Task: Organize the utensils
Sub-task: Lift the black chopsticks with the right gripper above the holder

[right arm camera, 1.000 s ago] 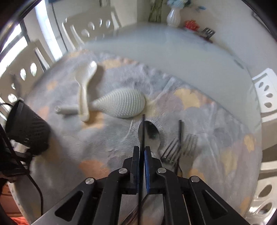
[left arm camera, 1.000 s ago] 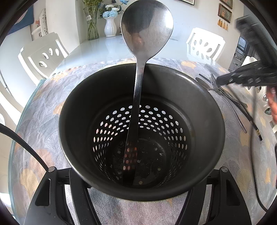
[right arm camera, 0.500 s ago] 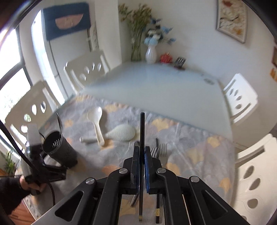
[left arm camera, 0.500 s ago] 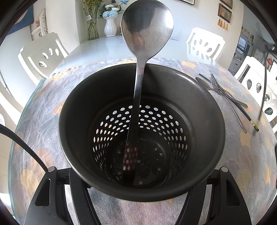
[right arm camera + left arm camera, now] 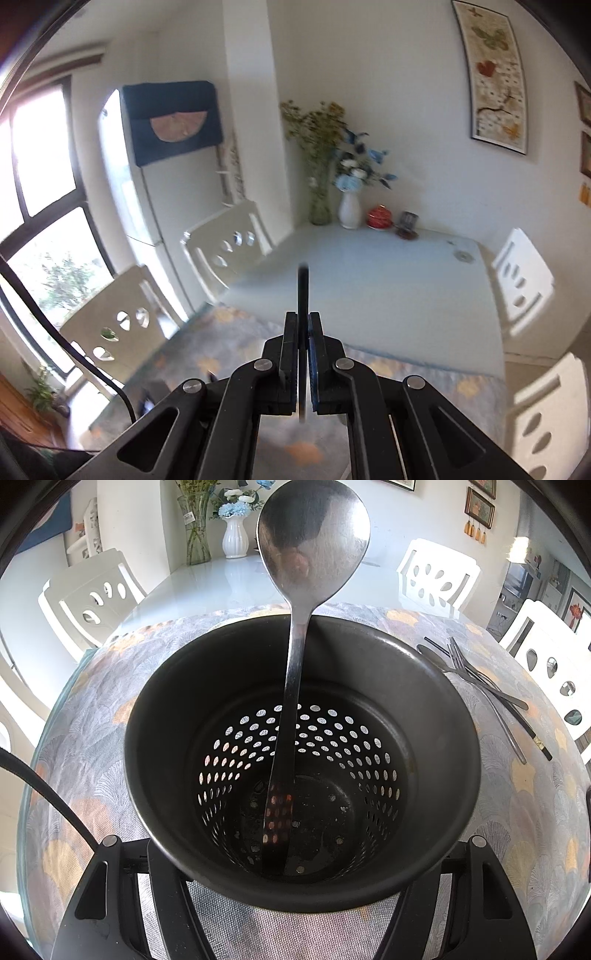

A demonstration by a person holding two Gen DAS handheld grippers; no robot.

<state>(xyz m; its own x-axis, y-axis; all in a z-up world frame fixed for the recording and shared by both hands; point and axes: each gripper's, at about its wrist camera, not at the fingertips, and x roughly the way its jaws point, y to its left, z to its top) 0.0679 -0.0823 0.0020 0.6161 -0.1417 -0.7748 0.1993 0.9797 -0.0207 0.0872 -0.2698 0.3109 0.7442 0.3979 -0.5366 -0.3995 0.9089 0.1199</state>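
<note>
We noted the black chopstick [image 5: 303,291] pinched upright in the right gripper [image 5: 303,332]; left gripper [image 5: 295,893] clamped the perforated holder [image 5: 436,716], spoon [image 5: 314,535] inside. Beyond: patterned tablecloth [image 5: 92,716], white chairs [image 5: 225,240], flower vases [image 5: 349,210].

Black perforated holder [image 5: 303,760] upright, steel spoon [image 5: 312,546] standing inside (bowl up); forks [image 5: 476,675] beside it.
</note>
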